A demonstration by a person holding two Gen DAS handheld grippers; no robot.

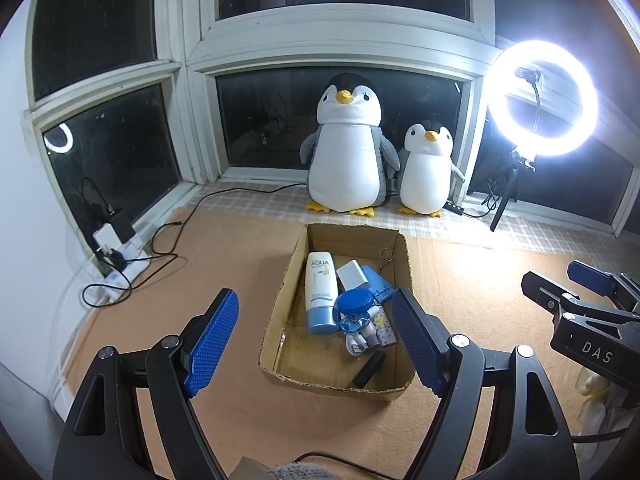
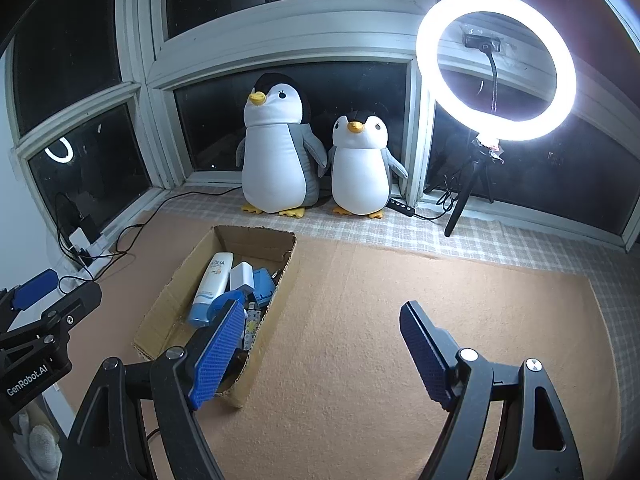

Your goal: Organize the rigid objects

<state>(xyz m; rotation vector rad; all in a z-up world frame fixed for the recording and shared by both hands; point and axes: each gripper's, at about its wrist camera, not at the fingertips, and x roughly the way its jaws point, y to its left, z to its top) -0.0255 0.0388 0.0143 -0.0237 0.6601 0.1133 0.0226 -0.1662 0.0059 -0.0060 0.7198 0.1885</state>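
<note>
Cardboard box [image 1: 280, 320] left of bare mat [image 2: 440, 320]; both grippers' jaws wide, empty.

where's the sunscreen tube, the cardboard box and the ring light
sunscreen tube [image 1: 319, 286]: left wrist view, on its white body
cardboard box [image 1: 282, 300]: left wrist view, on its left wall
ring light [image 2: 496, 65]: right wrist view, on the gooseneck inside the lit ring

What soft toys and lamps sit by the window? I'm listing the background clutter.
Penguin toys: 2, the large penguin and the small penguin
Ring lamps: 1, the lit ring lamp
Total: 3
</note>
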